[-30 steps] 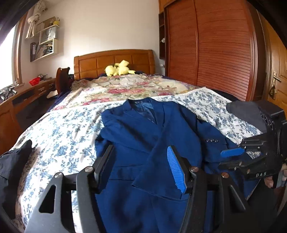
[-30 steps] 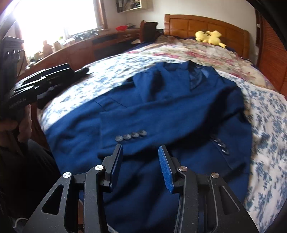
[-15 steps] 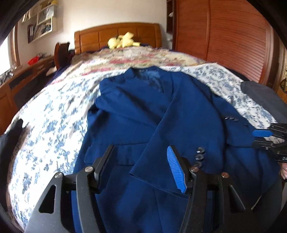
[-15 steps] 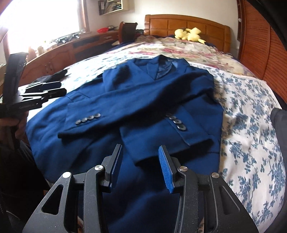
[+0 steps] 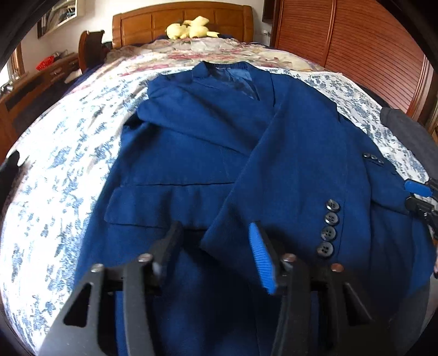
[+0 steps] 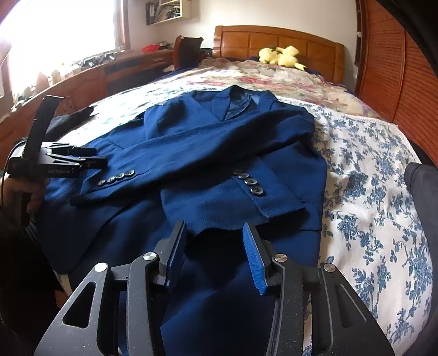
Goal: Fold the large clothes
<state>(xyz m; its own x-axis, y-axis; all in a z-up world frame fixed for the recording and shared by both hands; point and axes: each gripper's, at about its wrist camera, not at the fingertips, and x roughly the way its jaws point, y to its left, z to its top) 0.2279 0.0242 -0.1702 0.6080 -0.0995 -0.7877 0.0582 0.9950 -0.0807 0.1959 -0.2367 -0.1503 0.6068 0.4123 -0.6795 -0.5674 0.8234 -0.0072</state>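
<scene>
A dark blue suit jacket lies face up on the bed, collar toward the headboard, both sleeves folded across its front. It also shows in the right wrist view. My left gripper is open and empty, hovering just above the cuff of one folded sleeve with several buttons. My right gripper is open and empty, just above the other sleeve cuff near the jacket's lower part. The left gripper shows at the left of the right wrist view; the right gripper's tips show at the right edge of the left wrist view.
The bed has a blue-flowered white sheet and a floral quilt near the wooden headboard. A yellow plush toy lies there. Dark clothes lie at the bed's right edge. A wardrobe stands right, a desk left.
Both grippers have moved forward and lower toward the jacket, so it fills more of each view. The jaws have stayed open. The jacket has not moved.
</scene>
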